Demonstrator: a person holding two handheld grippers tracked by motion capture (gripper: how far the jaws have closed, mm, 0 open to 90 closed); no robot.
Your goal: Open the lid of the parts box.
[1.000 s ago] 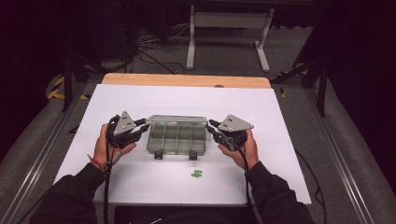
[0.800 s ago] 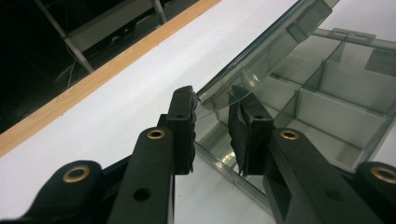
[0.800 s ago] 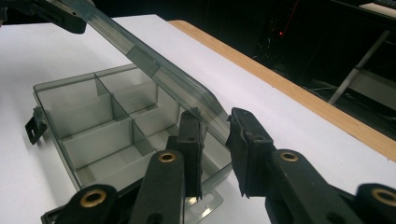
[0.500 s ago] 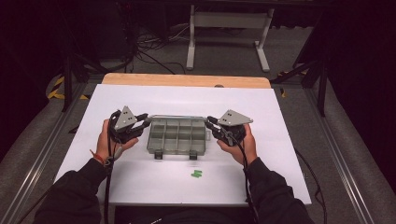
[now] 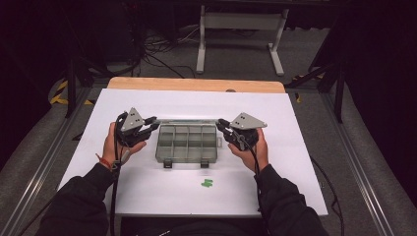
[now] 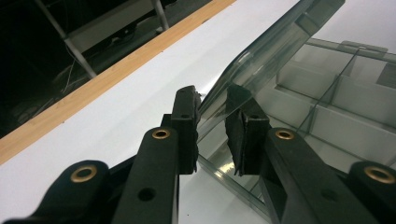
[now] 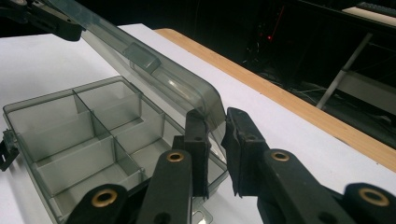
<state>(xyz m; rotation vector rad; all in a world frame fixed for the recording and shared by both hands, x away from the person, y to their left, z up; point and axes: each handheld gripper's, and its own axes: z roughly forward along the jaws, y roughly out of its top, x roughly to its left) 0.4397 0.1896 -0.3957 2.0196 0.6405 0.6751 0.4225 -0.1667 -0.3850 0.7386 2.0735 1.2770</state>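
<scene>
- Near the middle of the white tabletop [image 5: 295,128] sits a clear compartment box [image 5: 187,145], its base flat on the surface and its divided cells bare.
- Its lid [image 7: 154,70] is raised at a slant above the base, hinged along the far edge; the high view shows it only as a thin pale strip along the far side of the box.
- At the box's left end, the left hand-held gripper [image 5: 150,125] reaches in from the left, held in the person's left hand [image 5: 115,145].
- The left gripper view shows its two black jaws on either side of the lid's rounded corner [image 6: 224,81]; they have just been closing, and the lid edge runs between the pads, though I cannot tell for sure that both pads press on it.
- At the box's right end, the right hand-held gripper [image 5: 223,129] reaches in from the right, held in the right hand [image 5: 255,150].
- The right gripper view shows its jaws bracketing the lid's other corner [image 7: 210,100]; they too have just been closing, with the plastic between the pads and a slim gap on one side.
- A small green piece [image 5: 207,183] lies on the tabletop nearer the person, well apart from the box.
- Two dark latches [image 5: 167,164] hang off the near edge of the base.
</scene>
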